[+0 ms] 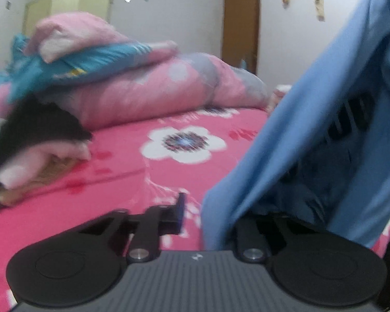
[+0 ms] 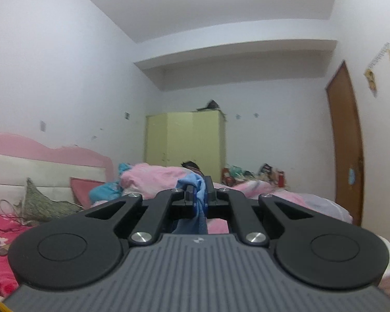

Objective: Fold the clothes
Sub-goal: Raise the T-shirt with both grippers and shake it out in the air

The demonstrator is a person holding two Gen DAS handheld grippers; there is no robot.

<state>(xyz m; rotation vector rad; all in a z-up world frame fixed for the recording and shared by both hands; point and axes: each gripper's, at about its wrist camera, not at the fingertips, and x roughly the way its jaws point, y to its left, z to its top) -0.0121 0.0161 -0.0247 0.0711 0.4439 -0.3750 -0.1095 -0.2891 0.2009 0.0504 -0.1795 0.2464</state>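
One blue garment (image 1: 312, 119) hangs above the bed (image 1: 117, 182), lifted so it drapes straight for folding. Right hand-held gripper (image 2: 200, 197) pinches its top edge; left hand-held gripper (image 1: 208, 208) looks narrowed on the lower hem, one finger hidden by cloth.

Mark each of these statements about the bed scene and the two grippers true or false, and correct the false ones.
1. The right gripper is shut on the light blue garment. True.
2. The bedsheet is plain white. False: it is pink with white flowers.
3. The wardrobe against the far wall is pale yellow-green. True.
4. The brown door stands wide open. False: it is closed.
5. The blue garment lies flat on the bed. False: in the left wrist view it hangs lifted, draped over the left gripper.
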